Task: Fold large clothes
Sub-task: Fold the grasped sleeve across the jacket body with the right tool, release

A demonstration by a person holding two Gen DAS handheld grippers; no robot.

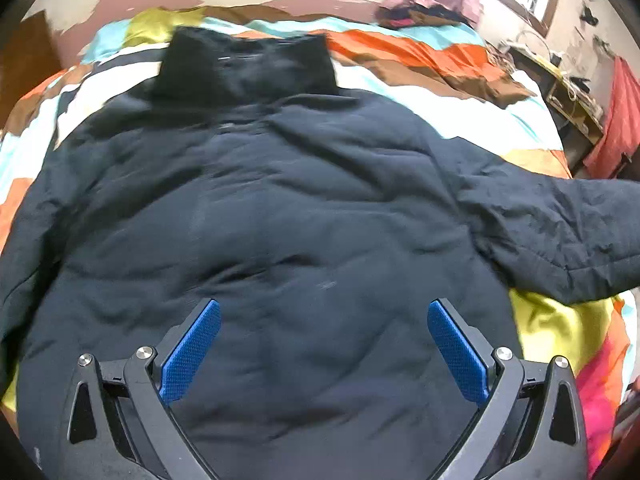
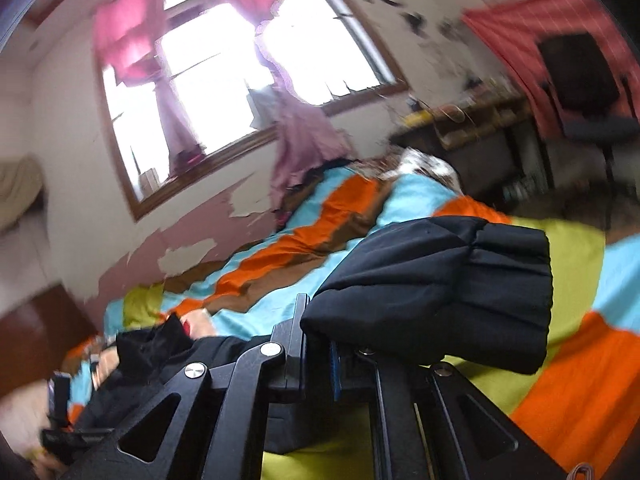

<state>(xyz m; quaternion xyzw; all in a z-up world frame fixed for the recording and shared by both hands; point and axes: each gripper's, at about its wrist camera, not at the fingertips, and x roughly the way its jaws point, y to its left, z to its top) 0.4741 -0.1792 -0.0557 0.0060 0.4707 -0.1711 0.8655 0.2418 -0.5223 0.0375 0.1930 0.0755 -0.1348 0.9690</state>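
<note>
A large dark navy padded jacket (image 1: 280, 208) lies spread flat, back side up, on a colourful bedspread (image 1: 420, 52), collar (image 1: 248, 64) at the far end. My left gripper (image 1: 323, 308) hovers open over the jacket's lower back, blue pads (image 1: 192, 352) wide apart and empty. The jacket's right sleeve (image 1: 560, 232) stretches out to the right. In the right wrist view my right gripper (image 2: 320, 328) is shut on that sleeve's cuff end (image 2: 448, 284) and holds it lifted above the bed.
The bedspread (image 2: 320, 240) has orange, blue, brown and yellow-green patches. A pile of clothes (image 1: 420, 16) sits at the bed's far end by a window (image 2: 240, 76). A cluttered desk (image 2: 472, 124) and a dark chair (image 2: 580, 80) stand to the right.
</note>
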